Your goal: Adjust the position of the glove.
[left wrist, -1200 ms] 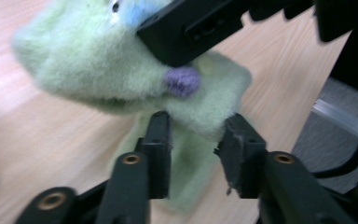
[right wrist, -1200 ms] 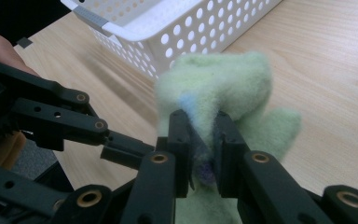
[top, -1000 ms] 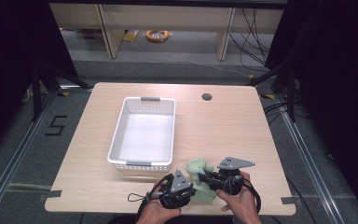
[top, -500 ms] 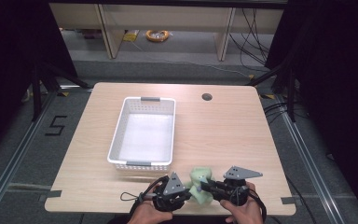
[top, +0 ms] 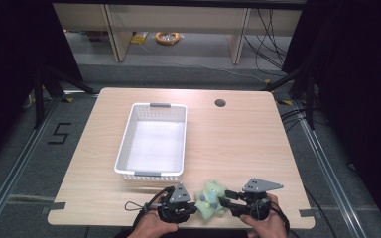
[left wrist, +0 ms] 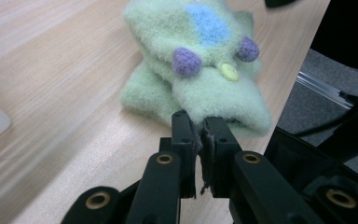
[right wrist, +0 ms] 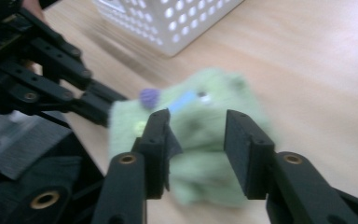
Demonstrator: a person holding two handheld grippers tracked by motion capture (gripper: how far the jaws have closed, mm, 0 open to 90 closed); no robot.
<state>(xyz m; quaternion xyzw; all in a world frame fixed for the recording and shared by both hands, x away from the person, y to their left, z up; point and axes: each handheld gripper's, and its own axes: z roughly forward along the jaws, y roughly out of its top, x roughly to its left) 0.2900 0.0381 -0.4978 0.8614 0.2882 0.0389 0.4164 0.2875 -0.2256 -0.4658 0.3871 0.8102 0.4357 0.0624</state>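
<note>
High view: green glove lies at the table's near edge, short of the basket. Left gripper pinches its cuff to anchor it; right gripper, jaws just spread, straddles it loosely.

One green plush toy lies on the surface, and it carries two purple pom-poms, one blue patch and one yellow button. One white perforated basket stands there as well. Two claws are present, the left claw and the right claw. One round hole marks the surface.
</note>
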